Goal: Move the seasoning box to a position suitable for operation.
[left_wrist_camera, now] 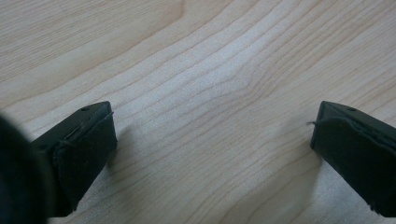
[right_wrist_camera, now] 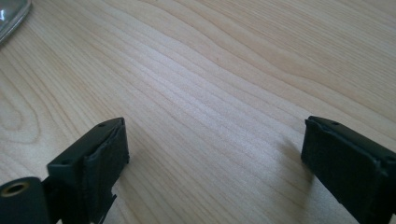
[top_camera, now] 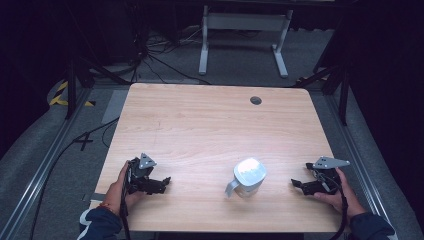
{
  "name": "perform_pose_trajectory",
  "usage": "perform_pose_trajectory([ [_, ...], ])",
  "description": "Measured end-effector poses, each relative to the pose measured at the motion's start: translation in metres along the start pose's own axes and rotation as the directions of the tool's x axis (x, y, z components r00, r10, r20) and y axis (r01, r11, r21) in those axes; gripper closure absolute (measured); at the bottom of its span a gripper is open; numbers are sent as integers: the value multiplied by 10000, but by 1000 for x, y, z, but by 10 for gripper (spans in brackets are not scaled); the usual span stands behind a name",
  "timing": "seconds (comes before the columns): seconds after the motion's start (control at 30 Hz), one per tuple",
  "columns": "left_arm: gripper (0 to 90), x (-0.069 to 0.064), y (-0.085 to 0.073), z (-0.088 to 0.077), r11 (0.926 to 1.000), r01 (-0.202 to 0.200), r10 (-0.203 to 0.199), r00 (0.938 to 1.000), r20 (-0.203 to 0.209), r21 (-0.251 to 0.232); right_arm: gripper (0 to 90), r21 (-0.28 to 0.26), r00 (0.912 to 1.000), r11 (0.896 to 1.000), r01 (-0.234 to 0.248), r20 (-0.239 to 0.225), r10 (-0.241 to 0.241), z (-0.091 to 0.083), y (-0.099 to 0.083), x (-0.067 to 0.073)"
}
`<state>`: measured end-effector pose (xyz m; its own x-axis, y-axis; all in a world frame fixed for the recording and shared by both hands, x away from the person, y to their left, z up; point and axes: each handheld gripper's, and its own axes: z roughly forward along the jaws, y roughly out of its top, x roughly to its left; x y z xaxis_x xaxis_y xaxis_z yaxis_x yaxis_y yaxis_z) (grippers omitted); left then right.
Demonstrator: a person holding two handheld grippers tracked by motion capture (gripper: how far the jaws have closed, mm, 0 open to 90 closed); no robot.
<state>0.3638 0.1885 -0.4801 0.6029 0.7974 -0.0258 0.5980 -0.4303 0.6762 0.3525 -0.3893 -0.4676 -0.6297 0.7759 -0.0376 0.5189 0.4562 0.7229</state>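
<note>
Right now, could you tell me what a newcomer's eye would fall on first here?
Probably the pale lidded jug, standing alone near the front edge of the bare wooden table. Next, the two hand-held grippers flanking it: the left gripper and the right gripper, both open, resting low on the table and pointing inward toward the jug.

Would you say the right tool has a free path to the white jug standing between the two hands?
Probably yes. The right tool rests open on the table, jaws pointing toward the white jug, and bare wood lies between them. The jug's handle faces the left tool, so the right would meet its body.
</note>
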Motion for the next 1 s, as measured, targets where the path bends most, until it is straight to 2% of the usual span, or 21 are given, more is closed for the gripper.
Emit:
perform_pose_trajectory([
  [0.07,5,2,1,1,9996,-259,259,9997,-4,-87,129,-93,10000,9999,96,28,-96,-1,0,-1],
  [0.1,5,2,1,1,9997,-257,257,9997,-24,-48,171,-216,9997,9996,203,171,-199,-2,0,-1],
  [0.13,5,1,1,1,9996,-277,276,9995,138,45,173,-321,9990,9991,285,339,-274,-3,-1,-1],
  [0.2,5,0,1,1,9999,-117,118,9999,118,-25,173,-306,9987,9992,252,458,-238,-3,-1,-3],
  [0.27,5,-2,1,1,10000,-58,58,10000,67,-16,175,-303,9992,9994,136,393,-124,-3,0,-3],
  [0.4,9,-5,1,-1,9989,-469,467,9985,297,52,174,-294,9997,9995,62,257,-54,-1,0,-4],
  [0.47,39,-8,2,-1,9989,-466,466,9985,288,-7,174,-285,9997,9996,43,245,-36,-1,0,-5],
  [0.5,81,-9,3,-1,9984,-553,555,9975,428,-62,174,-290,9997,9996,51,245,-44,-1,0,-5],
  [0.53,123,-10,5,-1,9963,-861,863,9950,507,-68,174,-286,9997,9996,54,249,-46,-1,0,-4],
  [0.57,141,-12,6,0,9959,-898,903,9941,597,-107,174,-288,9997,9996,59,251,-52,-1,0,-4],
  [0.67,145,-13,11,3,9947,-1023,1016,9922,727,58,174,-268,9996,9996,62,270,-55,-2,-1,-5],
  [0.73,205,-20,18,4,9933,-1150,1137,9902,806,124,174,-293,9995,9995,75,313,-66,-2,-1,-4],
  [0.83,270,-31,24,0,9888,-1433,1470,9829,1107,-409,174,-284,9995,9996,42,301,-34,-2,-1,-5],
  [0.9,345,-40,33,-5,9846,-1402,1540,9782,1390,-1046,174,-264,9996,9996,36,284,-29,-2,-1,-5],
  [0.97,405,-50,43,-10,9748,-1601,1848,9697,1599,-1553,174,-262,9996,9997,30,281,-23,-2,-1,-5],
  [1.0,481,-55,48,-12,9682,-1775,2082,9624,1746,-1760,174,-260,9996,9997,22,273,-15,-2,-1,-5],
])
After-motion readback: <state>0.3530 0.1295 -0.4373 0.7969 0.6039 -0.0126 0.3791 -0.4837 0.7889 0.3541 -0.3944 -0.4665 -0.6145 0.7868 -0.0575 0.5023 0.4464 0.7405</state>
